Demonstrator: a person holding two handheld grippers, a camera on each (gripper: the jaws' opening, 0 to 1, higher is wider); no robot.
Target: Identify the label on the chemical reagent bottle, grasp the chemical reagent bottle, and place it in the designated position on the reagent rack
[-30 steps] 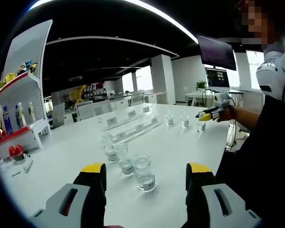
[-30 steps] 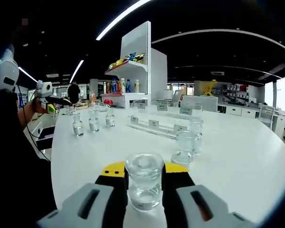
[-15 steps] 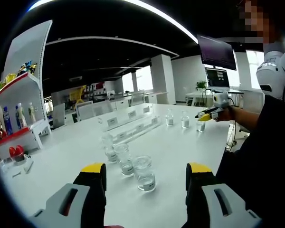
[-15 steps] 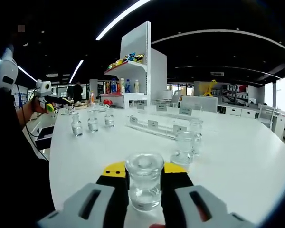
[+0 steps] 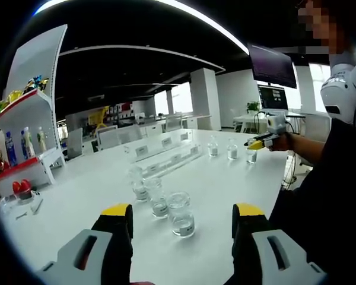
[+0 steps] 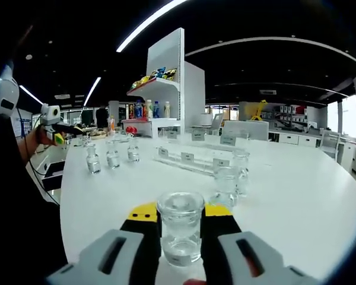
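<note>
In the left gripper view the left tongs [image 5: 183, 215] stand wide apart, yellow-tipped, with nothing between them, low over the white counter [image 5: 225, 178]. Just ahead of them three small clear reagent bottles [image 5: 181, 214] stand in a short row on the counter, each with a pale label near its base; the print is too small to read. Beyond the row lies the clear reagent rack [image 5: 163, 151], a long stepped strip carrying white label cards, and past its far end three more small bottles [image 5: 228, 149] stand in a line. At the right of this view a person's hand holds a second gripper [image 5: 262, 141] close beside the nearest of those far bottles. A white display shelf [image 5: 24, 136] with coloured drink bottles stands at the left edge. In the right gripper view the right tongs [image 6: 180, 218] are narrowed onto a clear glass reagent bottle [image 6: 180, 228], their black inner faces touching it on both sides; it stands upright, its round mouth toward the camera, a pale label low on its wall, unreadable. Ahead, two similar bottles [image 6: 228, 181] stand close together on the counter, the rack [image 6: 193, 155] behind them, and three further bottles [image 6: 112, 155] to the left, near a hand-held gripper [image 6: 52, 123] at the counter's edge.
</note>
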